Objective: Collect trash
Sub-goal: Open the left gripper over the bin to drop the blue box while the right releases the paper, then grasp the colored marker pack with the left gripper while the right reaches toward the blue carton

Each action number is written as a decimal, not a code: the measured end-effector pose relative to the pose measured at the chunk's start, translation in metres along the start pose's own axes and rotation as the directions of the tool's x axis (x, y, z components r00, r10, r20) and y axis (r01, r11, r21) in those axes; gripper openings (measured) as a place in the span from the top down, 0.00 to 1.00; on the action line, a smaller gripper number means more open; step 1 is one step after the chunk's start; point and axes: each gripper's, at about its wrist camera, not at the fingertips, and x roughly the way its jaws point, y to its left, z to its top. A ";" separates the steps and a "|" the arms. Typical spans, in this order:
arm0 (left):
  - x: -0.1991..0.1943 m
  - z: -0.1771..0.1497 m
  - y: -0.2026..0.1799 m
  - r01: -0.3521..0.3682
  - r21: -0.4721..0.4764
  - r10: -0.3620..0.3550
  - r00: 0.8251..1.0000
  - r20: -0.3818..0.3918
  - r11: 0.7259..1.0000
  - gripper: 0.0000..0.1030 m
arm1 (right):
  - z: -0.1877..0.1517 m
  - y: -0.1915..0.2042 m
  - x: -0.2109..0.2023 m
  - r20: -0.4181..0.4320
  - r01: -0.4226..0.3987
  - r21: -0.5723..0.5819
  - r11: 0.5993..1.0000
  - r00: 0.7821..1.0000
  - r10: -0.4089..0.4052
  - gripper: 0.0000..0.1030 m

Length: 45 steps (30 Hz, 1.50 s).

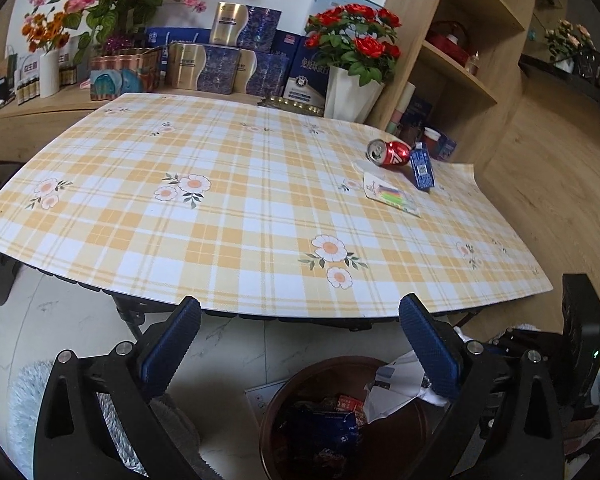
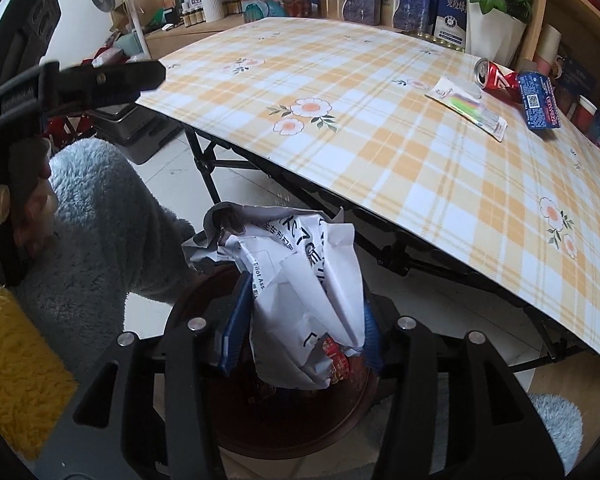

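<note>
right gripper (image 2: 300, 316): jaws are being kept pressed on a crumpled white paper (image 2: 300, 280) with black print; the wad is being held directly above the brown bin (image 2: 300, 428), just off the near edge of the table (image 2: 380, 140). the paper's lower end is hanging into the bin mouth; whether it is touching the contents cannot be told.

left gripper (image 1: 300, 328): jaws are being held wide apart, nothing between them. it is being held near the table's near edge, over the floor, with the bin (image 1: 416, 412) below it.

bin contents: a blue wrapper (image 1: 324, 428) and a red packet (image 1: 350, 402) are lying inside; the white paper (image 1: 400, 384) is showing at the bin's right rim in the left view.

remaining on the table, all at the far right corner: a red can (image 1: 388, 153) lying on its side, open end facing left; a blue carton (image 1: 421, 168) just right of the can, apparently touching it; a flat clear packet (image 1: 390, 196) with coloured strips lying just nearer than the can. the rest of the checked cloth is being left bare of trash.

far side: boxes (image 1: 220, 60) and a red flower pot (image 1: 354, 64) are standing behind the table.
</note>
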 end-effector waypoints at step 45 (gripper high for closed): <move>0.078 0.075 -0.078 0.090 0.152 -0.074 0.991 -0.111 0.984 0.06 | 0.030 -0.198 -0.066 0.276 0.285 0.471 0.835 0.851 -0.447 0.06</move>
